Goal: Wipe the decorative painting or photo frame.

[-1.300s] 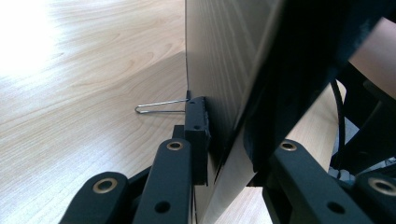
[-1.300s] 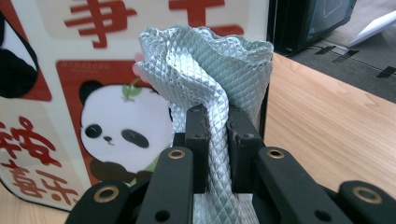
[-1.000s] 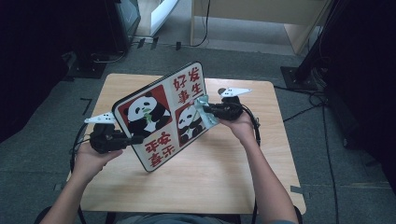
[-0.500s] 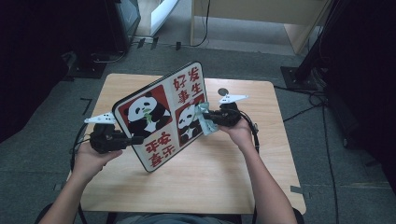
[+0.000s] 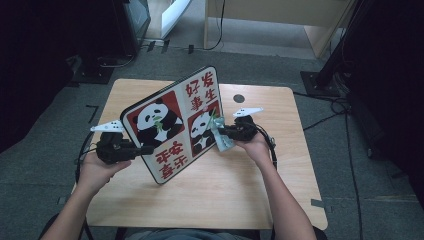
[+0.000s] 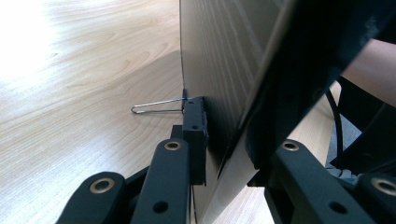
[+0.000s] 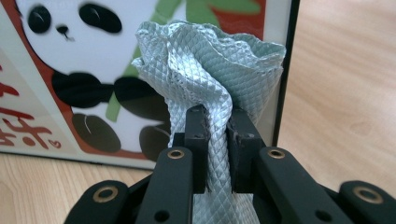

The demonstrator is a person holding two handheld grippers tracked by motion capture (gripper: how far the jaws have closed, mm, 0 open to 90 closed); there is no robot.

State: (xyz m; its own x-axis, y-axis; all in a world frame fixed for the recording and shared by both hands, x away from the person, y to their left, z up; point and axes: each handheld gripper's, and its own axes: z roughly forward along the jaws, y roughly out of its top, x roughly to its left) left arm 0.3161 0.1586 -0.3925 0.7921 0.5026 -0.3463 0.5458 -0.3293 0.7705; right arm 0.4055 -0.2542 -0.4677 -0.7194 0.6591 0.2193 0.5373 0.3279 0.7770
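Wooden table [image 5: 235,195] on grey carpet, panda picture frame [image 5: 175,122] stood tilted on its lower corner mid-table, left gripper [image 5: 131,150] clamped on its left edge, right gripper [image 5: 226,132] pinched tight on a pale green cloth [image 7: 210,70] — cloth against the frame's right side.
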